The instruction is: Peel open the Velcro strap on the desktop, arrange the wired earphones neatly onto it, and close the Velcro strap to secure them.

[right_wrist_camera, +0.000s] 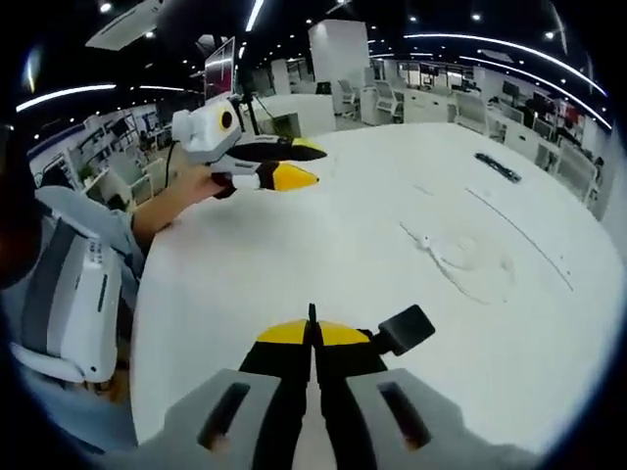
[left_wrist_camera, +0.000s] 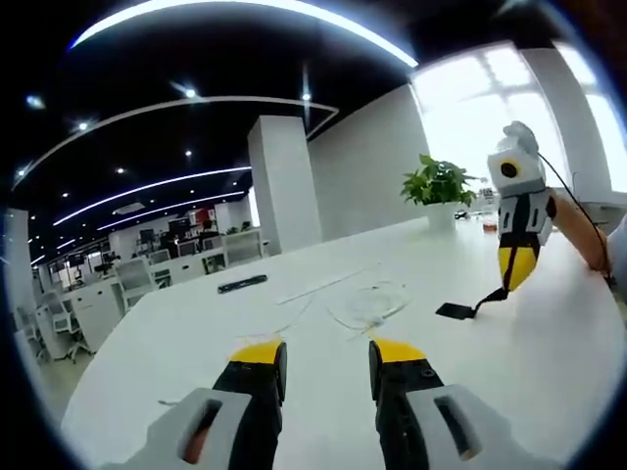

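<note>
A black Velcro strap [left_wrist_camera: 457, 310] hangs from my right gripper [left_wrist_camera: 508, 281], which is shut on one end of it; the strap's flat end touches the white desk [left_wrist_camera: 549, 372]. In the right gripper view the strap [right_wrist_camera: 407, 329] sticks out to the right of the closed yellow tips of the right gripper [right_wrist_camera: 313, 335]. The white wired earphones [left_wrist_camera: 369, 305] lie in loose loops on the desk, ahead of my left gripper [left_wrist_camera: 328, 354], which is open and holds nothing. The earphones [right_wrist_camera: 472, 257] also lie to the right of the right gripper, and the left gripper [right_wrist_camera: 312, 164] hovers far left, held by a hand.
A flat black bar [left_wrist_camera: 242, 284] lies farther back on the desk, also seen as the black bar [right_wrist_camera: 499, 167]. A potted plant [left_wrist_camera: 438, 186] stands at the desk's far edge. A person's sleeve [right_wrist_camera: 93, 230] is at the left. Office desks and chairs stand beyond.
</note>
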A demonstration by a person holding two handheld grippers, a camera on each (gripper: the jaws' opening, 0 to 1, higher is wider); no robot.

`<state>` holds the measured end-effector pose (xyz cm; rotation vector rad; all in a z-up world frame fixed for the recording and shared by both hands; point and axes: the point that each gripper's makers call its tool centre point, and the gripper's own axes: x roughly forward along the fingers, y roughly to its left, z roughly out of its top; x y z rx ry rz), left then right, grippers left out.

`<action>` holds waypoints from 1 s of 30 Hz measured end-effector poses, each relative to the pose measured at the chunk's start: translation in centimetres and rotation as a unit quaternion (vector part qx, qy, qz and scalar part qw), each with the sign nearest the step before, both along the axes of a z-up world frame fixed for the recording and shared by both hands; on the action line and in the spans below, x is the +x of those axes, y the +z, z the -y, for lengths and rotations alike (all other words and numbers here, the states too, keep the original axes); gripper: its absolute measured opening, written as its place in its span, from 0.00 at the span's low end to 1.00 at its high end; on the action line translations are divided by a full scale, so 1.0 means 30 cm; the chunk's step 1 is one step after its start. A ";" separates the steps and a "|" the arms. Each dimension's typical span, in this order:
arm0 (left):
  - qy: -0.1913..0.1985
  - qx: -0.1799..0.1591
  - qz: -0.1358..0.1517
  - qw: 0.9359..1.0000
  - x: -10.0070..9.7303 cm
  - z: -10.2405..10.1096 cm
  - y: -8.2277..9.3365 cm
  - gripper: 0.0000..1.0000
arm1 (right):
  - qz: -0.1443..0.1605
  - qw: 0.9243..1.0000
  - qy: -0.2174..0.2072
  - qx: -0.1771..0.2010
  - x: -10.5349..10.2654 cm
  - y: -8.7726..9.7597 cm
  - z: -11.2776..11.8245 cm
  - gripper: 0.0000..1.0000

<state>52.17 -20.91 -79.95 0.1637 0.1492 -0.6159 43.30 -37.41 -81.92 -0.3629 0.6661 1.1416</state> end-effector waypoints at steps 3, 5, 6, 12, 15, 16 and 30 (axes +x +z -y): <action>0.000 0.002 0.000 1.000 0.001 -0.002 -0.001 0.37 | 0.015 1.000 0.011 -0.017 0.000 -0.001 0.008 0.03; -0.002 0.001 0.000 1.000 0.001 -0.002 -0.001 0.37 | 0.019 0.999 0.016 -0.024 -0.002 -0.001 0.010 0.03; -0.002 0.001 0.000 1.000 0.001 -0.002 0.000 0.37 | 0.020 0.999 0.015 -0.026 0.000 -0.002 0.011 0.04; -0.003 0.003 -0.001 1.000 0.001 -0.001 -0.003 0.37 | 0.020 0.999 0.018 -0.031 -0.010 -0.006 0.012 0.04; -0.002 0.005 -0.002 1.000 0.001 -0.004 -0.004 0.37 | 0.027 0.999 0.012 -0.031 -0.004 0.002 0.018 0.04; -0.002 0.005 -0.002 1.000 0.001 -0.004 -0.004 0.37 | 0.027 0.999 0.011 -0.031 -0.005 0.004 0.018 0.04; 0.000 0.007 -0.003 1.000 0.000 -0.008 -0.004 0.37 | 0.068 0.997 0.015 -0.042 -0.021 0.037 0.007 0.07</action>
